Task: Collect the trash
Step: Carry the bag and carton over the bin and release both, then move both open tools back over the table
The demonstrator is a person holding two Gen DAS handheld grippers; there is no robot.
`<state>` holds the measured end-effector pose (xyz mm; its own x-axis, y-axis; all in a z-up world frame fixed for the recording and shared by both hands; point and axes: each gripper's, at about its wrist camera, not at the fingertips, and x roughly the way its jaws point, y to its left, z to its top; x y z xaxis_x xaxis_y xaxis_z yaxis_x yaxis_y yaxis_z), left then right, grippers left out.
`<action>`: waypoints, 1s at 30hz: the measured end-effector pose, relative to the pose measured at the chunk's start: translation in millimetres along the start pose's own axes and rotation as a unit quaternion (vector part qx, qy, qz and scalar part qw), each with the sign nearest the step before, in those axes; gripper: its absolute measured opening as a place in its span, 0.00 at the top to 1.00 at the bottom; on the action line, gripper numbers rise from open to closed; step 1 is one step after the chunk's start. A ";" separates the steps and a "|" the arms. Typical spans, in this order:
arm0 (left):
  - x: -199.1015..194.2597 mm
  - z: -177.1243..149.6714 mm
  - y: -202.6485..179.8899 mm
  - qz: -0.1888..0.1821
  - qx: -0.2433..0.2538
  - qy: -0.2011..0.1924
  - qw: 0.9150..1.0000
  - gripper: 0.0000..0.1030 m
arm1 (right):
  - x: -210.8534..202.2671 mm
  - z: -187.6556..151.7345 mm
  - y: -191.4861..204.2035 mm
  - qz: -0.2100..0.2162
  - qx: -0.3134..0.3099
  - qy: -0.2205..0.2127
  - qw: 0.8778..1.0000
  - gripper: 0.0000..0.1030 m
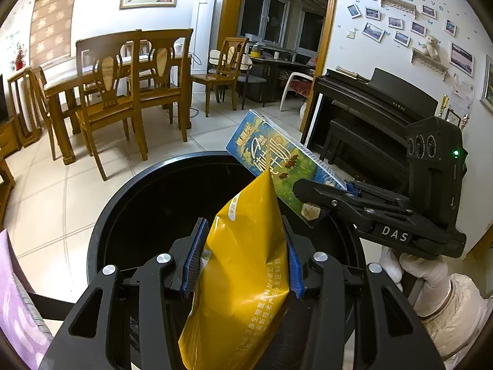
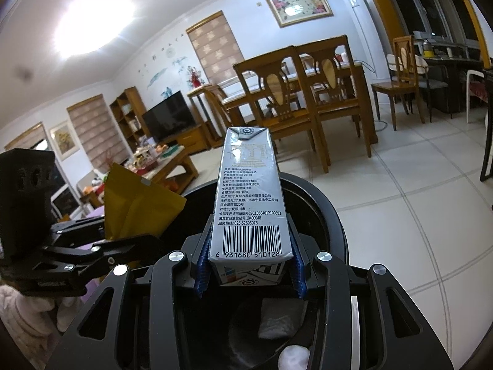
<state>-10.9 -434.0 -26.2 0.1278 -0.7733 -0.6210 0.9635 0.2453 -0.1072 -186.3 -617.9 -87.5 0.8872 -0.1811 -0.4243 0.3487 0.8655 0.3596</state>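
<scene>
Yellow foil, a crumpled snack bag (image 1: 243,265), sits pinched between the pads of my left gripper (image 1: 243,262), hanging over the mouth of the black trash bin (image 1: 129,191). My right gripper (image 2: 251,265) is clamped on a milk carton (image 2: 249,197), also above the bin, where white crumpled paper (image 2: 277,320) already lies. I judge this the drop step: next I would open both grippers so each piece falls inside the rim, carton clear of the bag.

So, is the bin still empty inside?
No: in the right wrist view, white crumpled trash already lies on the bottom of the black bin, below the carton that the right gripper holds.
</scene>
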 end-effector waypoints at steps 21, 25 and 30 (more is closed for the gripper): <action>-19.7 -0.8 8.3 0.042 -0.009 -0.041 0.998 0.12 | -13.5 -4.2 17.9 -0.002 0.002 -0.021 1.000 0.33; -31.3 -2.6 12.2 0.047 -0.016 -0.050 0.998 0.08 | -17.5 -1.3 28.1 0.002 -0.003 -0.022 1.000 0.28; -56.3 -10.1 20.5 0.057 -0.023 -0.062 0.996 0.07 | -21.3 5.6 51.2 0.013 -0.017 -0.025 0.999 0.25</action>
<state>-0.7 -379.5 -1.3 0.2669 -0.8044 -0.5307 0.9293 0.3606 -0.0793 -185.6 -572.4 -55.4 0.9101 -0.1807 -0.3728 0.3154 0.8857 0.3406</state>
